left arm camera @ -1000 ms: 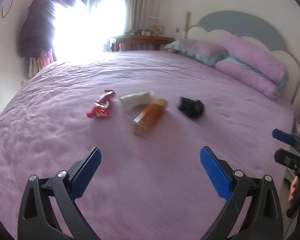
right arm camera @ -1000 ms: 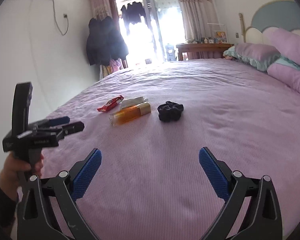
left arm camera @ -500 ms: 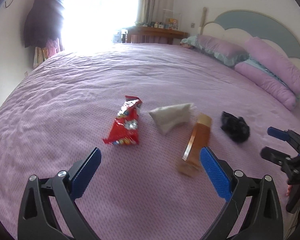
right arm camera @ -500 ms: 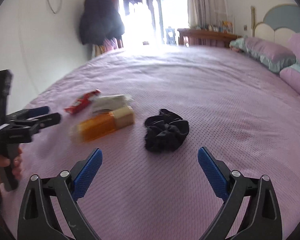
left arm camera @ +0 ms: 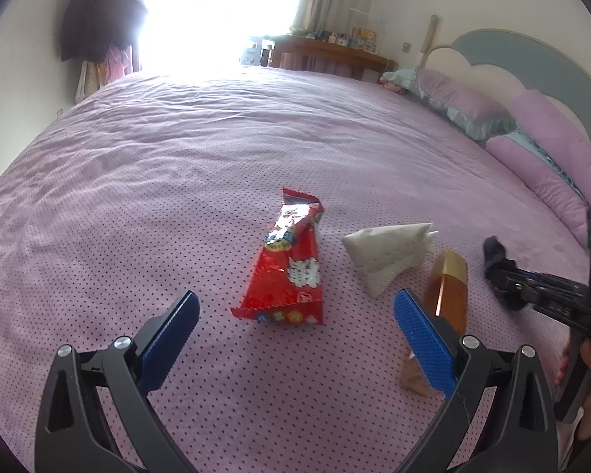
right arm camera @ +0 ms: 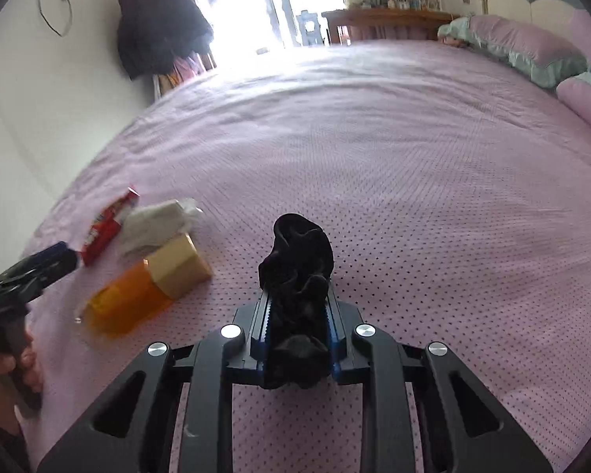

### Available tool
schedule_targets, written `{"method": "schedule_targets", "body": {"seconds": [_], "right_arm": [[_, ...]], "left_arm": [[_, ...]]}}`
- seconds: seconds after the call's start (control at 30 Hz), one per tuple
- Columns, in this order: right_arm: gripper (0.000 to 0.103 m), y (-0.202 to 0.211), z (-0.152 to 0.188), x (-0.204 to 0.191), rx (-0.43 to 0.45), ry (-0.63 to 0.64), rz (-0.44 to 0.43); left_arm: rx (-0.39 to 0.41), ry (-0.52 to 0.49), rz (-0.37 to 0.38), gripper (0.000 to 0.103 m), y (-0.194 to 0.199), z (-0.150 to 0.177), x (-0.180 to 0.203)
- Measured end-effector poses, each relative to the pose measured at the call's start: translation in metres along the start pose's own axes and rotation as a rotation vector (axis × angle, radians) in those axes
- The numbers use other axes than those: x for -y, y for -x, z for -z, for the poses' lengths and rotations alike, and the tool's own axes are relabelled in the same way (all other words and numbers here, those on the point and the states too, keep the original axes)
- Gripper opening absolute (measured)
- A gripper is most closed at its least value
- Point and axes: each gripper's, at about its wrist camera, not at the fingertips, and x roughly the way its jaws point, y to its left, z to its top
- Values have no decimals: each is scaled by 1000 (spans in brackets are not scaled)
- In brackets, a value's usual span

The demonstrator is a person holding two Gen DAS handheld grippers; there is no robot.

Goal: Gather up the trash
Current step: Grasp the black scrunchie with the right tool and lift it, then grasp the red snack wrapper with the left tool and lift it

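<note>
A red snack wrapper (left arm camera: 289, 268) lies on the purple bed, just ahead of my open, empty left gripper (left arm camera: 295, 321). A crumpled white tissue (left arm camera: 388, 254) and an amber bottle with a gold cap (left arm camera: 447, 295) lie to its right. My right gripper (right arm camera: 297, 311) is shut on a black scrunchie (right arm camera: 299, 272), low over the bed. In the right wrist view the wrapper (right arm camera: 106, 228), the tissue (right arm camera: 153, 222) and the bottle (right arm camera: 145, 295) lie to the left. The right gripper (left arm camera: 532, 287) also shows at the right edge of the left wrist view.
The purple bedspread (left arm camera: 177, 165) stretches back to a bright window. Purple pillows (left arm camera: 543, 149) and a blue headboard stand at the right. A wooden desk (left arm camera: 327, 53) with small items stands behind the bed. Dark coats (right arm camera: 157, 23) hang on the left wall.
My left gripper has moved forward to the red wrapper. My right gripper has moved forward to the black scrunchie and shut on it.
</note>
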Motion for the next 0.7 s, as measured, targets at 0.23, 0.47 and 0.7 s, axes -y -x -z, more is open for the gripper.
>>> {"method": "schedule_targets", "body": {"seconds": [0.23,0.47,0.7], "right_arm": [[22,25,6,-5,44,23,-69],[22,35,15,-1,35,6,-99],[22,66,38,-6,47,24,-129]], "left_arm": [[-28,7,-39,89,-25,-14,-4],[-65,16,-15,41,-32,-13,-8],[22,-68,-5,41,13,4,15]]}}
